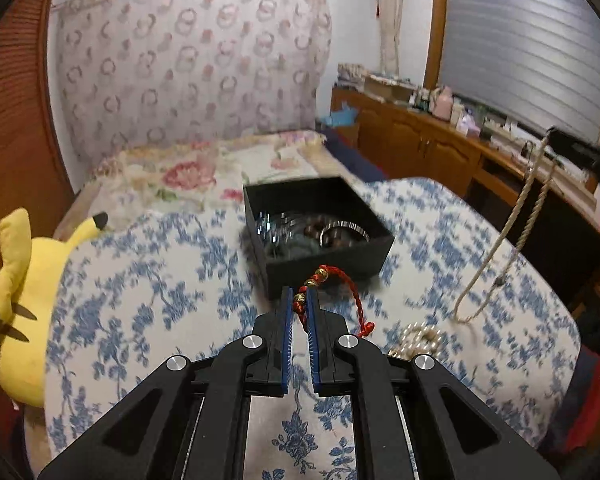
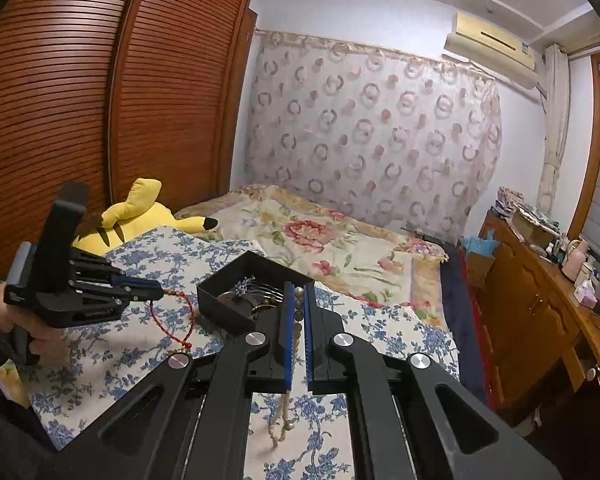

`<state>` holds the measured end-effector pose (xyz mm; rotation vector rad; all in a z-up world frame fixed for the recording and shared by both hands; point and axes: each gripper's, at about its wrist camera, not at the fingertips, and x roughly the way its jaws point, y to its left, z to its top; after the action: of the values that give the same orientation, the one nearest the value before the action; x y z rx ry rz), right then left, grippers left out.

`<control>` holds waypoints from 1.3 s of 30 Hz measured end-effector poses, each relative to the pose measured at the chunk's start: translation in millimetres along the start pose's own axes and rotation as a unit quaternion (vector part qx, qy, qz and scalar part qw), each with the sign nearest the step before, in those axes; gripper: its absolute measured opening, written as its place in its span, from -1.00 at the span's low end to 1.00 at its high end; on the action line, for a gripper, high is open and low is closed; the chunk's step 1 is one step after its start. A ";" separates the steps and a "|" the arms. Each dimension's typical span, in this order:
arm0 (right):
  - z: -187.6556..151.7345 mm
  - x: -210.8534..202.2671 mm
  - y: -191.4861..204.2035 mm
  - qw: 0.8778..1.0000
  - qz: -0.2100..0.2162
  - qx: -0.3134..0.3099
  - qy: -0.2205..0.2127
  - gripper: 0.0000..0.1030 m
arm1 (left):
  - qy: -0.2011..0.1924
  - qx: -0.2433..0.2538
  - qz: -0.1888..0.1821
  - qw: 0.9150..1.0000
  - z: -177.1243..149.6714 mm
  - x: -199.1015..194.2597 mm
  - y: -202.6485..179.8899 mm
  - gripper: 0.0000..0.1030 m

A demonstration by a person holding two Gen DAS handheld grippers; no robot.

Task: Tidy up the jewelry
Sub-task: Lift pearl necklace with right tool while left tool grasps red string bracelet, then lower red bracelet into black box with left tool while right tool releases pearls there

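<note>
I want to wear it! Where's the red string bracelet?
The red string bracelet is pinched in the left gripper, hanging just in front of the black box, above the blue-flowered cloth.

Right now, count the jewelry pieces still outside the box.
3. The red bracelet hangs from the left gripper; a pearl necklace hangs from the right gripper; a pearl bracelet lies on the bed. Others may be hidden.
</note>
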<state>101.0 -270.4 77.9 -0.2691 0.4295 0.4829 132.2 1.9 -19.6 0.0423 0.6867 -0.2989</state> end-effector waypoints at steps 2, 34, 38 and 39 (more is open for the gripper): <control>4.4 2.6 1.2 1.000 0.004 0.001 -0.002 -0.90 | -0.007 -0.001 0.001 1.000 4.0 -3.4 -0.6 -0.88; 89.2 138.3 -23.8 0.999 0.025 -0.009 -0.019 -0.90 | -0.016 -0.029 0.005 0.999 61.0 52.7 33.5 -0.88; 69.2 164.9 -22.1 0.999 0.031 -0.004 0.010 -0.90 | -0.007 -0.028 0.003 1.000 62.7 67.1 35.1 -0.88; 64.4 170.4 -21.5 0.999 0.035 -0.002 0.017 -0.90 | -0.005 -0.028 0.002 1.000 63.2 70.0 34.5 -0.88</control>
<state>269.4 -200.2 59.5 -0.2680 0.4727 0.5487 232.3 8.2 -16.8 -0.0115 0.6850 -0.2747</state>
